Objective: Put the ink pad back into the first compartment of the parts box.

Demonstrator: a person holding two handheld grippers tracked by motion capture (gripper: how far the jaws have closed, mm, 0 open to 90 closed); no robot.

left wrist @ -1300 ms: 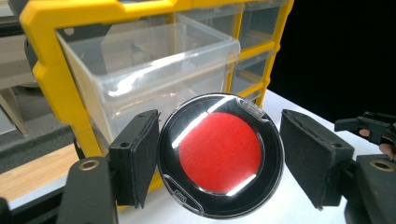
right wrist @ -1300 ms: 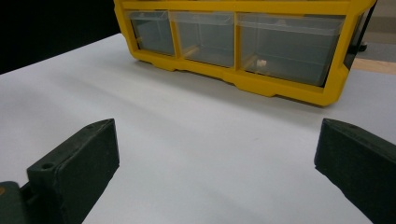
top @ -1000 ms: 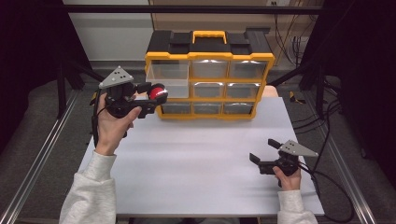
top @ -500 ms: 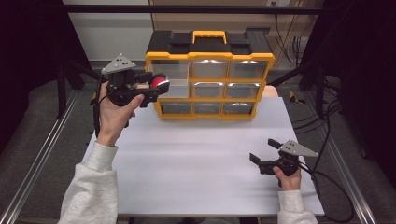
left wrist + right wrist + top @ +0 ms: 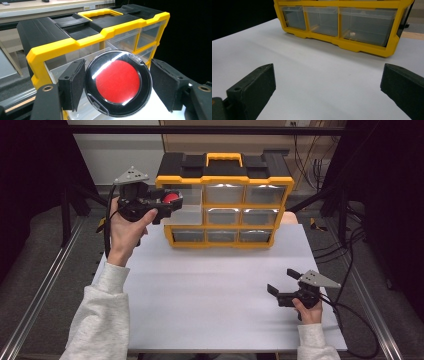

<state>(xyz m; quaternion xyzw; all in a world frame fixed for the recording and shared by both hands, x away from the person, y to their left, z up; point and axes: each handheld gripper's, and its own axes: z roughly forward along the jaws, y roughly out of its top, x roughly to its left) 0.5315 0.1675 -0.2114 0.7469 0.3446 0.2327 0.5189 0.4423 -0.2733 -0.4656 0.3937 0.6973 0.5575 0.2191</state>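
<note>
Now red disc (image 5: 118,84) between parted left gripper (image 5: 113,88) pads, touching the left one.

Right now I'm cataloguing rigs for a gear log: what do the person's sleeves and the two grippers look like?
Both sleeves are light grey, sweatshirt-like. The left gripper and right gripper are black, each topped by a grey three-cornered plate and trailing a black cable. In the gripper views their jaws are blocky black pads with small screw holes.

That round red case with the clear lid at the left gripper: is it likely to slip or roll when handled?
The round case has a glossy lid throwing glare, so it is probably slick against the pads. Its edge looks circular, so set on edge it could roll. It looks thin and flat, probably light, and should lie stable in the open drawer.
</note>
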